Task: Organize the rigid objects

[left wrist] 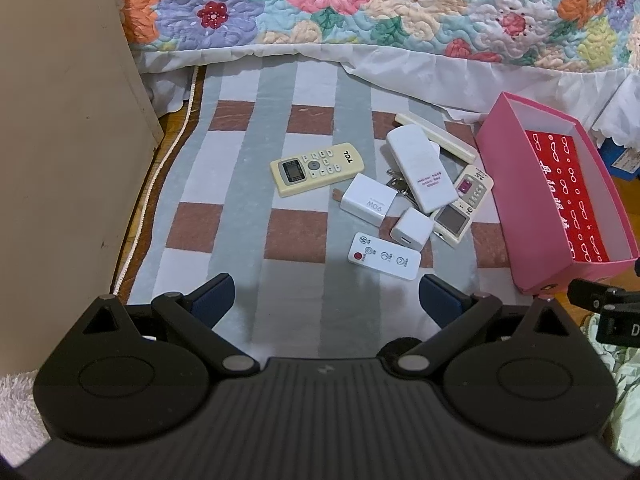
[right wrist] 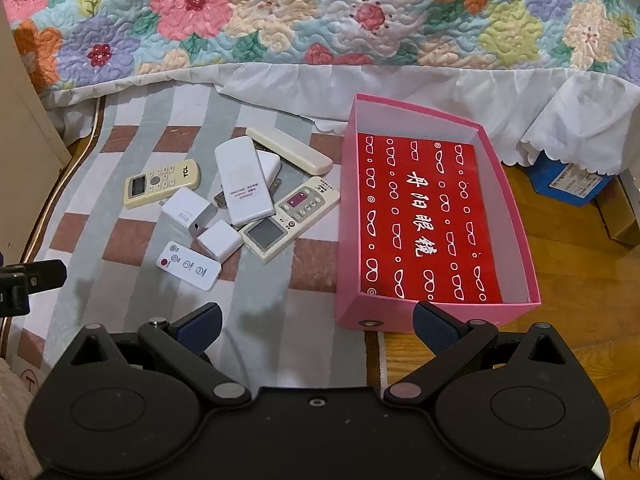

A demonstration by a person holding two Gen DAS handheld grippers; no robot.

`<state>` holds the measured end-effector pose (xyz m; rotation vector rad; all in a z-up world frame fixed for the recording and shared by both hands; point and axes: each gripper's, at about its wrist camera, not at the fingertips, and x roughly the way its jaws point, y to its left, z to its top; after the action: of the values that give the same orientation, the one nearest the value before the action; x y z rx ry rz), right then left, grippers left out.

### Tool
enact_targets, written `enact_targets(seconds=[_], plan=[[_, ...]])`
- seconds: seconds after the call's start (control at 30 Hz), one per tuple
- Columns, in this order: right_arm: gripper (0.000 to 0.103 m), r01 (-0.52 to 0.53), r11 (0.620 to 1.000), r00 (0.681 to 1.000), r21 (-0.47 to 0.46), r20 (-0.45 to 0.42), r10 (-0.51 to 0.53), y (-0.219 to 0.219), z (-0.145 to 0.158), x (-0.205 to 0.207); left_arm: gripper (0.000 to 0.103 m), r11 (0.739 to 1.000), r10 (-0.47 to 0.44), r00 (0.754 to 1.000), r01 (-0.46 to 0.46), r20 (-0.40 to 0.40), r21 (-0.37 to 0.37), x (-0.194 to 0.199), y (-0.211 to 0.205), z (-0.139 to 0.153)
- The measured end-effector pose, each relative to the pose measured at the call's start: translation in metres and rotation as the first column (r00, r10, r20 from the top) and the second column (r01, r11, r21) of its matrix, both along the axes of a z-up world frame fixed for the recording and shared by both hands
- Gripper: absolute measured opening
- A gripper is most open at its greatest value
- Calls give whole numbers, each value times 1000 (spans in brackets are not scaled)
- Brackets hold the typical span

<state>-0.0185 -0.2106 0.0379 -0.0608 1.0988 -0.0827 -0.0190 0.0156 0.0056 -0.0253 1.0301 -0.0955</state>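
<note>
The checked rug [left wrist: 248, 224] at frame centre is woven cloth, matt and slightly fuzzy. On it, the TCL remote [left wrist: 316, 169] is cream plastic with a dull sheen; the 90W charger [left wrist: 368, 204] is smooth white plastic — faintly glossy. The pink box [right wrist: 352, 216] looks like matt card, lined with red printed paper. Across the top, the floral quilt [right wrist: 320, 12] is puffy stitched cloth. At right the floor [right wrist: 580, 280] is polished wood. The left gripper [left wrist: 326, 300] is matt black plastic — ribbed.

Left claw [left wrist: 326, 298] hangs with jaws spread wide, gripping nothing; right claw [right wrist: 316, 326] is likewise wide apart and unladen.
</note>
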Motion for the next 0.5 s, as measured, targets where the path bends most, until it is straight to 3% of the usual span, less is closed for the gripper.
enact_targets(seconds=[0.5], plan=[[103, 4, 1000, 1000, 1, -1, -4, -1, 1, 0, 100, 1000, -6, 1000, 6, -21, -8, 3, 2, -6]])
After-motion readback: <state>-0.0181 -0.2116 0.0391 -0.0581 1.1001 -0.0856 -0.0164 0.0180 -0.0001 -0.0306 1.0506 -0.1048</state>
